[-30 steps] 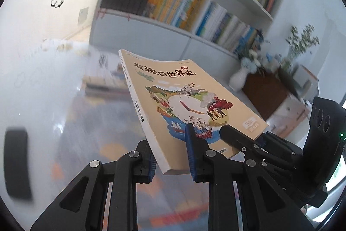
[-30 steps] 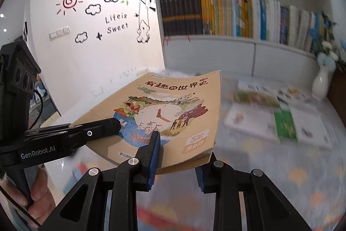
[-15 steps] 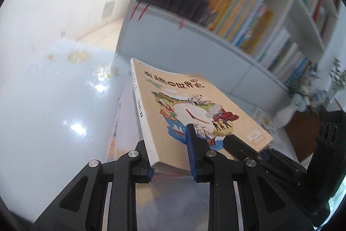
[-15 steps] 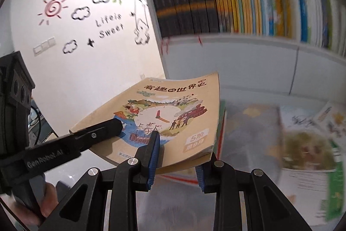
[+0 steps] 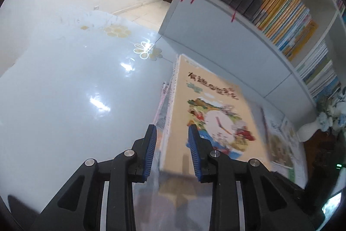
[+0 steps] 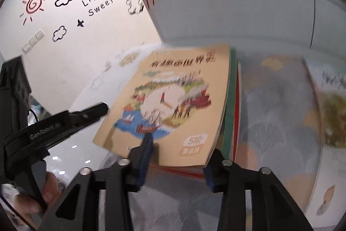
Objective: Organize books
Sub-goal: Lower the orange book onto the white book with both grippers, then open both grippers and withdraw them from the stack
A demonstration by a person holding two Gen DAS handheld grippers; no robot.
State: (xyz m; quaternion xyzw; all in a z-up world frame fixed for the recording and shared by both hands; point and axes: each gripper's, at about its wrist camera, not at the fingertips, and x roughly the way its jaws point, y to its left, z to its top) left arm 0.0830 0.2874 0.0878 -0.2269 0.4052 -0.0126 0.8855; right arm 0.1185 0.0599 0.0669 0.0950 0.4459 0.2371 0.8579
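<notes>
A tan picture book (image 5: 212,105) (image 6: 179,88) with a clock and ships on its cover lies on a low stack of books (image 6: 231,114) on the table. My left gripper (image 5: 172,148) straddles the book's near spine corner. Its jaws are opening, and the blue pads (image 5: 151,144) stand off the book. My right gripper (image 6: 178,159) straddles the near right corner. Its jaws are opening too, one pad above the cover and the other beside the page edge. The left gripper (image 6: 101,109) also shows from the side, at the book's left edge.
A glossy pale table (image 5: 64,101) stretches to the left. More books (image 6: 333,114) lie flat on a patterned cloth to the right. A white bookshelf (image 5: 237,36) full of upright books stands behind. A white vase (image 5: 309,131) is at the far right. A hand (image 6: 46,192) holds the left gripper.
Both grippers brought the book down and leftward over the stack. Their jaws have widened, and the book has dropped from its tilted hold to lie flat on the stack.
</notes>
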